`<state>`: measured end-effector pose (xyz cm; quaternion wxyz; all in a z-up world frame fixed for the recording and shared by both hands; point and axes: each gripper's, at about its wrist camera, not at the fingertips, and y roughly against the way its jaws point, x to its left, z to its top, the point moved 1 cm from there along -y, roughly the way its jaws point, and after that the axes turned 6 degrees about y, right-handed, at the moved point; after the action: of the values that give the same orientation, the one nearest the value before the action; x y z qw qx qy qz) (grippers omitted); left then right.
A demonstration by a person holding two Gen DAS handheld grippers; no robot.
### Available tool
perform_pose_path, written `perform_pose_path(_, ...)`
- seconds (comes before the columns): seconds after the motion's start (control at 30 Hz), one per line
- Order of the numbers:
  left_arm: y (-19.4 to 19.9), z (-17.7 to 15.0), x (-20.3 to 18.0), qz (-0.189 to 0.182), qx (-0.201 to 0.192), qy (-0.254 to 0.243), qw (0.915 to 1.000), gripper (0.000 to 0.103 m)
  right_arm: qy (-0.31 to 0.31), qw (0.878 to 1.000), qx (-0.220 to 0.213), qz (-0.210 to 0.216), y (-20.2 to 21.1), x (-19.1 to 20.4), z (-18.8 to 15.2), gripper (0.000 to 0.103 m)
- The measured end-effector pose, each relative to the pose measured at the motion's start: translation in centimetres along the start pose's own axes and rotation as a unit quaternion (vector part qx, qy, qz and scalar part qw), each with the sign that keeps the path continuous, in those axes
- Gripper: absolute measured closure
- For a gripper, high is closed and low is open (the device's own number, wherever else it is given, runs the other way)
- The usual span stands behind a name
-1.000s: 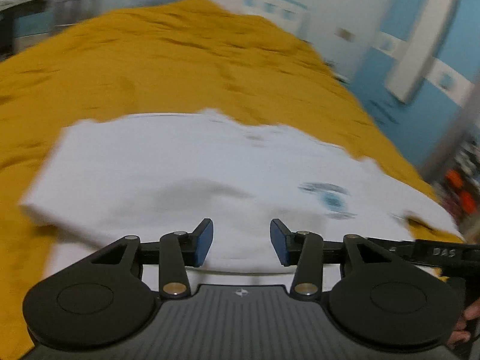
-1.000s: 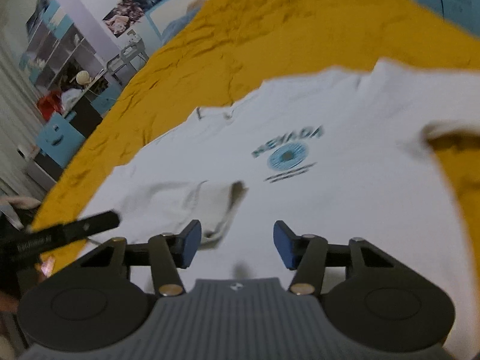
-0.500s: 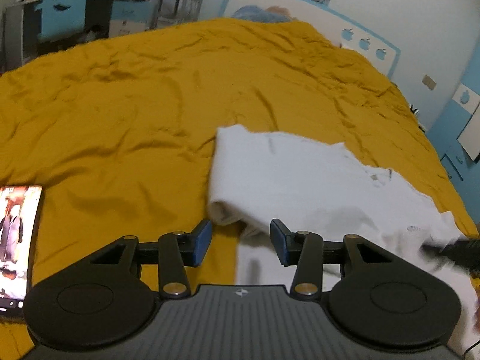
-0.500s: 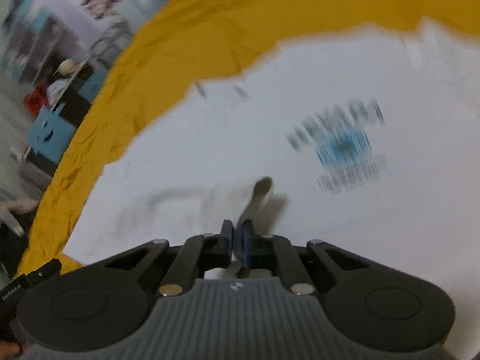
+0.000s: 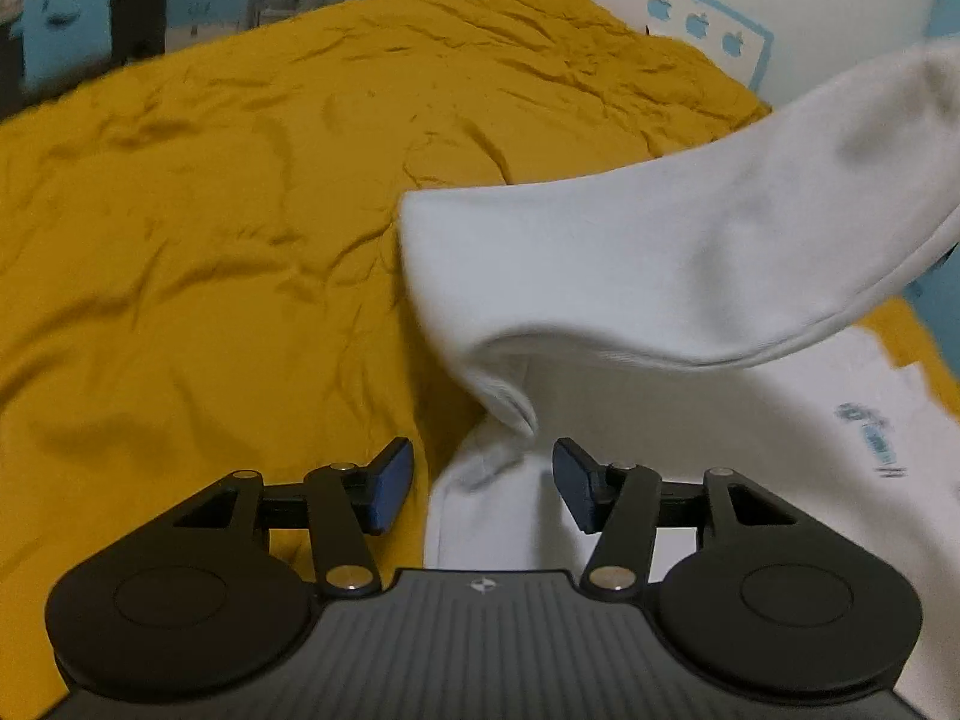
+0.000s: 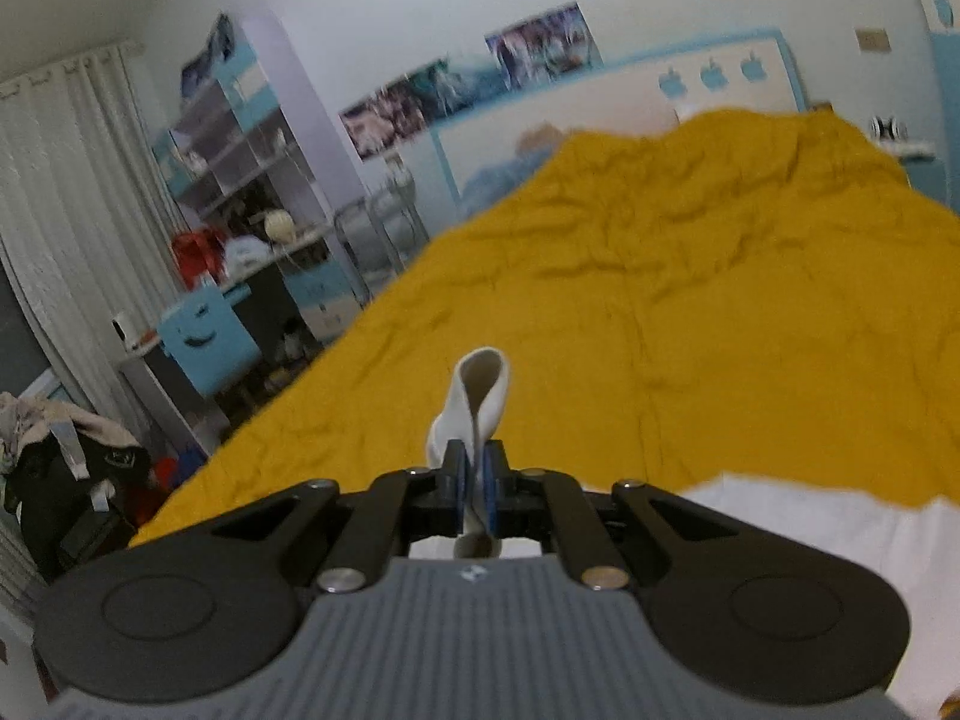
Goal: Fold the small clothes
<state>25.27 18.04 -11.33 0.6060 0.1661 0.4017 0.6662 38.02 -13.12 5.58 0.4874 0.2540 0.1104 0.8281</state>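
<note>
A white T-shirt (image 5: 660,480) with a blue print lies on the yellow bedspread (image 5: 210,240). One side of it (image 5: 690,252) is lifted and arches up toward the upper right. My left gripper (image 5: 483,483) is open and empty, low over the shirt's edge, with a hanging fold just ahead of its jaws. My right gripper (image 6: 474,489) is shut on a strip of the white shirt (image 6: 474,402), which loops up above the pads. More of the shirt (image 6: 810,534) lies below to the right.
The yellow bedspread (image 6: 690,300) stretches far ahead to a blue and white headboard (image 6: 690,90). Shelves, a desk and a blue box (image 6: 204,342) stand left of the bed. Dark clothes (image 6: 72,468) pile at the far left.
My right gripper, shut on the shirt's edge, has risen and lifted it off the bed. My left gripper has stayed open near the shirt's fold as the cloth rose.
</note>
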Motion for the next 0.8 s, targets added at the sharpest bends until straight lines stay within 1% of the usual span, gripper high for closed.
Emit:
perform_pose_path(0.03, -0.6, 0.1, -0.3, 0.005, 0.001, -0.007, 1.0000, 0.044, 0.003, 1.000, -0.010, -0.001, 0.5, 0.0, 0.7, 0.102)
perform_pose_path(0.07, -1.0, 0.1, -0.4, 0.007, 0.002, -0.009, 0.9999, 0.056, 0.006, 1.000, -0.019, -0.004, 1.0, -0.1, 1.3, 0.102)
perform_pose_path(0.1, -1.2, 0.1, -0.4, 0.011, 0.002, -0.010, 0.9999, 0.063, 0.006, 1.000, -0.028, -0.009, 1.9, -0.4, 1.9, 0.102)
perform_pose_path(0.17, -1.3, -0.2, -0.2, 0.021, -0.003, -0.013, 0.9997, 0.073, 0.002, 0.999, -0.036, -0.028, 3.0, -2.1, 2.3, 0.102)
perform_pose_path(0.23, -1.3, -0.5, 0.4, 0.016, 0.001, -0.007, 0.9998, 0.075, -0.012, 0.998, -0.033, -0.059, 3.9, -4.7, 1.8, 0.102)
perform_pose_path(0.3, -1.3, -0.7, 0.8, 0.018, 0.004, 0.000, 0.9998, 0.075, -0.039, 0.995, -0.015, -0.092, 4.2, -8.1, 0.4, 0.102)
perform_pose_path(0.4, -1.4, -0.7, 0.9, 0.017, 0.008, 0.003, 0.9998, 0.075, -0.088, 0.986, 0.033, -0.140, 3.9, -13.6, -3.7, 0.102)
perform_pose_path(0.5, -1.5, -0.7, 0.5, 0.027, 0.013, -0.010, 0.9995, 0.075, -0.140, 0.970, 0.090, -0.176, 2.8, -18.4, -9.3, 0.102)
perform_pose_path(0.57, -1.5, -0.6, 0.5, 0.028, 0.019, -0.011, 0.9994, 0.075, -0.176, 0.960, 0.125, -0.180, 1.8, -20.5, -12.7, 0.102)
perform_pose_path(0.63, -1.5, -0.3, 0.8, 0.026, 0.029, -0.008, 0.9992, 0.074, -0.191, 0.953, 0.147, -0.182, 1.2, -21.6, -15.1, 0.102)
perform_pose_path(0.7, -1.3, -0.1, 1.1, 0.025, 0.039, -0.010, 0.9989, 0.073, -0.196, 0.951, 0.156, -0.181, 0.8, -22.2, -16.6, 0.102)
perform_pose_path(0.8, -0.5, 0.0, 1.0, 0.031, 0.058, -0.016, 0.9977, 0.073, -0.204, 0.951, 0.154, -0.173, 0.5, -22.4, -18.0, 0.103)
